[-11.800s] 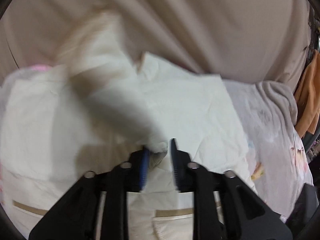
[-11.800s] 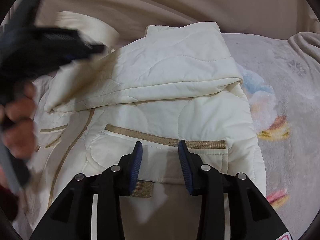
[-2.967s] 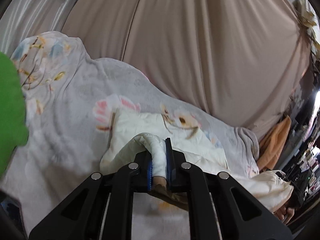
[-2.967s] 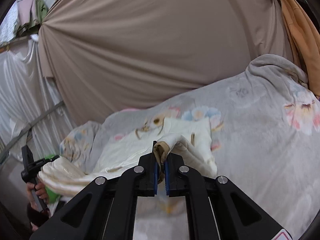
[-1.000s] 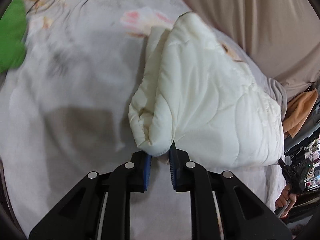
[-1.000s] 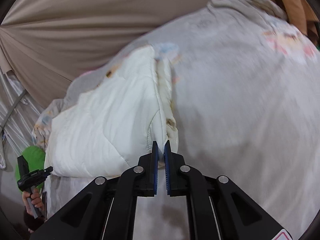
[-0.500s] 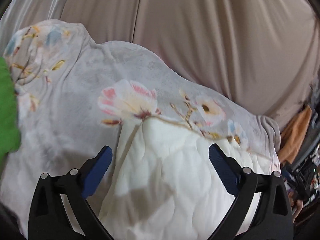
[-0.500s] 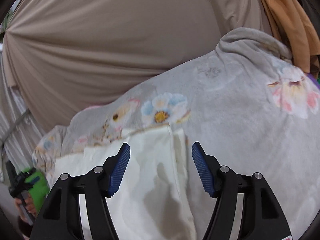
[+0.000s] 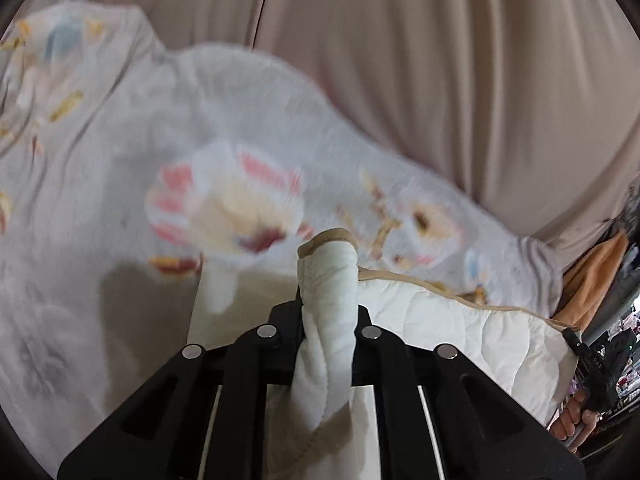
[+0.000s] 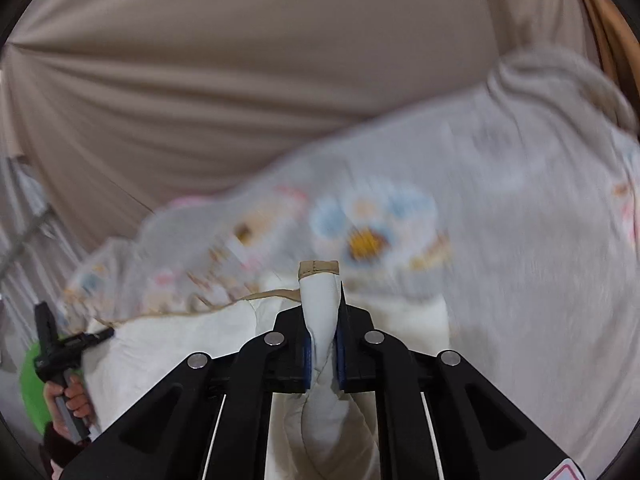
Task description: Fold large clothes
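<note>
- Left gripper [image 9: 326, 320] and right gripper [image 10: 322, 344]: each clamped tight on a tan-trimmed hem corner of the quilted cream jacket [image 9: 480, 344].
- Jacket hangs between them over the floral blanket [image 9: 120, 160].
- Judgement: soft, bulky, light; grip bound edges.

We note a cream-white quilted jacket [image 9: 460, 320] with tan trim. Pale grey fleece blanket [image 9: 100, 240] printed with pink, yellow and blue flowers. Beige draped curtain [image 10: 280, 80] behind. Black gripper frames; blue pads on the right fingers [image 10: 306, 354]. Orange cloth [image 9: 592, 276] at the edge.
</note>
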`<move>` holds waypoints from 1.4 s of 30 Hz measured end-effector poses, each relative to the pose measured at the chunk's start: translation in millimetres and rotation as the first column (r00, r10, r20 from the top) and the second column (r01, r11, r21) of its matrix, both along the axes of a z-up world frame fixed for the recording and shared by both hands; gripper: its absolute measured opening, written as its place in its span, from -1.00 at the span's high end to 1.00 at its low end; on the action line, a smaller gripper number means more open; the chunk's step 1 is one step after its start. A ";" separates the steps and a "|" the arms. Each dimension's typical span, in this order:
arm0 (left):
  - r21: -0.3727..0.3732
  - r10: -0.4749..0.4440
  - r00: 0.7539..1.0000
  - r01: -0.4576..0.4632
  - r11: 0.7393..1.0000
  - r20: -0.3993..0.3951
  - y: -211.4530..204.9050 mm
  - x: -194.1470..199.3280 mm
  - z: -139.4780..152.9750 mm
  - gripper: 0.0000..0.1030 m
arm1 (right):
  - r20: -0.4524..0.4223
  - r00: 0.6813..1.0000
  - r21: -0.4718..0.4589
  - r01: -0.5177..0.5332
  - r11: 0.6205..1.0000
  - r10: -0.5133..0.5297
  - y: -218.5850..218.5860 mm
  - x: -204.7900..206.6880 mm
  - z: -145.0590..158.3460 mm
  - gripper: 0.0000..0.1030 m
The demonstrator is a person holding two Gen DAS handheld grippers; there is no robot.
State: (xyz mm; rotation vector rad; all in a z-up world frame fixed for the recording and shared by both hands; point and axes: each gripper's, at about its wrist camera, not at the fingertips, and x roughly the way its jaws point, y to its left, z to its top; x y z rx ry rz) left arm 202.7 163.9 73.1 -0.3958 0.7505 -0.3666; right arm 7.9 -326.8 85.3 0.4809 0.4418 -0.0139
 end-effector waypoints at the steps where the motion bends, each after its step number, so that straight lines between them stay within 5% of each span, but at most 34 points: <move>1: 0.006 0.018 0.999 -0.018 1.000 0.028 1.6 -2.3 8.2 0.82 | 0.040 0.999 -0.008 0.015 1.000 -0.015 -0.5 -3.0 8.9 0.84; 4: 0.069 0.039 0.998 -0.041 0.997 0.040 -2.3 6.7 5.5 0.81 | 0.014 0.998 -0.048 0.064 0.997 -0.063 -4.3 14.5 4.3 0.84; 7: 0.141 0.041 0.997 -0.031 0.990 -0.070 -13.4 30.0 -36.6 0.80 | -0.170 0.979 -0.058 0.102 0.993 -0.111 -11.7 53.6 -46.8 0.85; 10: 0.136 0.044 0.992 -0.028 0.990 -0.120 -15.3 42.6 -73.9 0.74 | -0.329 0.938 -0.047 0.098 0.994 -0.108 -18.0 78.5 -106.9 0.85; 15: 0.181 0.053 0.994 -0.035 0.983 -0.092 -22.4 41.4 -84.7 0.68 | -0.386 0.914 -0.125 0.084 0.989 -0.127 -8.8 89.7 -112.7 0.83; 19: 0.220 0.058 0.995 -0.037 0.975 -0.087 -28.3 43.2 -86.1 0.66 | -0.410 0.898 -0.216 0.077 0.973 -0.162 2.7 96.3 -114.0 0.80; 23: 0.176 0.058 0.996 -0.044 0.983 -0.073 -22.4 39.9 -82.7 0.61 | -0.392 0.911 -0.134 0.079 0.988 -0.127 -9.2 91.4 -110.4 0.72; 27: 0.115 0.162 0.986 -0.165 0.980 0.035 7.2 3.1 -48.8 -0.08 | -0.240 0.955 -0.020 0.176 0.984 -0.176 -28.6 41.0 -76.7 0.42; 28: 0.095 0.175 0.981 -0.183 0.979 0.086 14.1 -11.9 -33.7 -0.08 | -0.203 0.964 -0.039 0.169 0.985 -0.173 -24.7 29.6 -64.7 0.42; 31: 0.097 0.122 0.979 -0.138 0.986 0.161 3.0 -38.6 2.8 -0.07 | -0.148 0.985 -0.128 0.072 0.989 -0.090 13.9 18.8 -31.3 0.42; 34: 0.165 -0.026 0.986 -0.002 0.986 0.168 -48.7 -52.5 15.1 -0.08 | -0.155 0.981 -0.161 -0.145 0.976 0.120 86.2 37.2 -20.1 0.49; 38: 0.324 -0.182 0.979 0.143 0.935 0.092 -132.5 -56.9 -24.0 -0.08 | -0.227 0.916 -0.254 -0.385 0.887 0.332 189.8 62.9 -39.3 0.58; 42: 0.360 -0.159 0.986 0.134 0.923 0.040 -147.5 -45.1 -64.0 -0.08 | -0.299 0.902 -0.316 -0.403 0.859 0.313 202.6 75.1 -68.9 0.65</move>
